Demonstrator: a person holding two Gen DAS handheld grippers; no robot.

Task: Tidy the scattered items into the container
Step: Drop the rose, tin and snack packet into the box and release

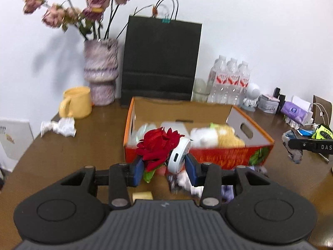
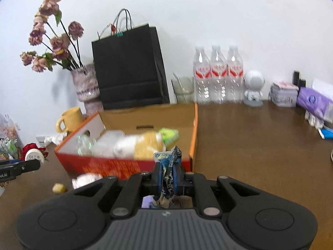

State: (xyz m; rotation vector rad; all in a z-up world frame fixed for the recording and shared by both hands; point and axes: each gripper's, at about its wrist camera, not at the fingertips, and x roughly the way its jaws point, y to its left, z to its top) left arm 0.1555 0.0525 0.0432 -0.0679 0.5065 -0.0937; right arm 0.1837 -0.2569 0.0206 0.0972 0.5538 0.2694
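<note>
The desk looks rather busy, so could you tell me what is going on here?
A person is tidying loose items into the cardboard box. The left tool holds a red flower and a round white gadget just short of the box. The right tool is shut on a crumpled wrapper. The box already holds soft toys; some scraps lie on the table.
</note>
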